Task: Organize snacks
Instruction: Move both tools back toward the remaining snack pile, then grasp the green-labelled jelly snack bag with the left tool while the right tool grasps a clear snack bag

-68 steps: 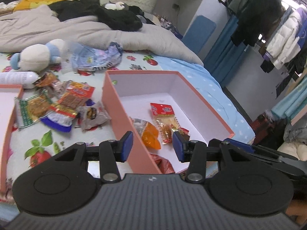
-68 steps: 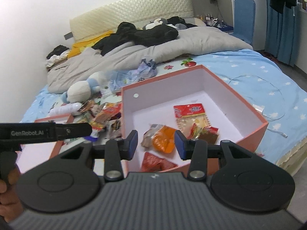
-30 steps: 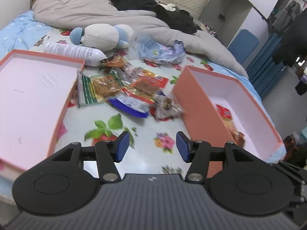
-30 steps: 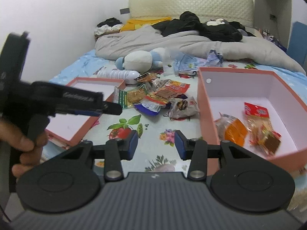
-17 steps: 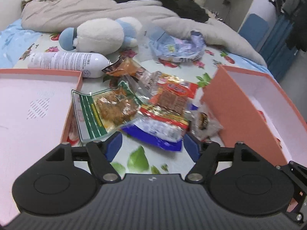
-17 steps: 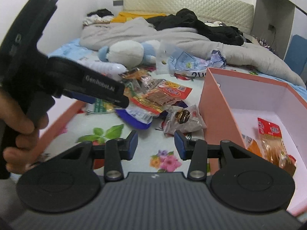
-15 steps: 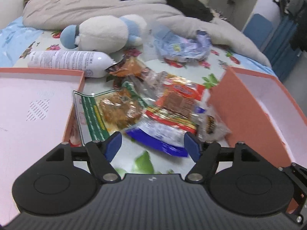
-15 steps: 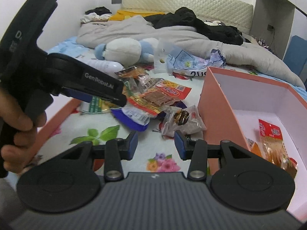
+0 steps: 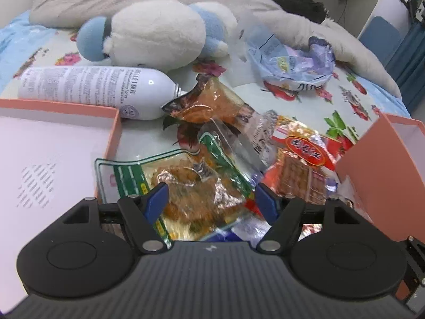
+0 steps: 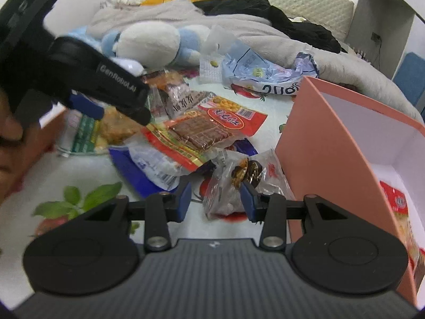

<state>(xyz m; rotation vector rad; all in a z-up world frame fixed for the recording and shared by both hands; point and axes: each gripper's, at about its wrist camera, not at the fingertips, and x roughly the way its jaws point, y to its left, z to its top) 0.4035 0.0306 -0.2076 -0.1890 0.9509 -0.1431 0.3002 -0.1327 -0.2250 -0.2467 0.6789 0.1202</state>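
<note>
A heap of snack packets lies on the flowered bedsheet between two pink boxes. My left gripper (image 9: 212, 199) is open, its jaws on either side of a clear green-striped packet (image 9: 191, 188) of fried snacks. A red packet (image 9: 300, 164) lies to its right. My right gripper (image 10: 215, 199) is open, just in front of a clear packet (image 10: 247, 178) holding a dark sweet. The red packet (image 10: 207, 127) and a blue-white packet (image 10: 151, 164) lie beyond it. The left gripper's body (image 10: 101, 85) shows at the left over the green packet (image 10: 106, 130).
A pink box (image 10: 334, 143) with snacks inside stands at the right; its corner (image 9: 372, 154) shows in the left wrist view. A shallow pink lid (image 9: 47, 159) lies at the left. A white bottle (image 9: 87, 90), a plush toy (image 9: 159, 32) and a crumpled bag (image 9: 292, 61) lie behind.
Both grippers have moved from the box on the right to the snack heap and come down close to it. The left jaws have opened wider.
</note>
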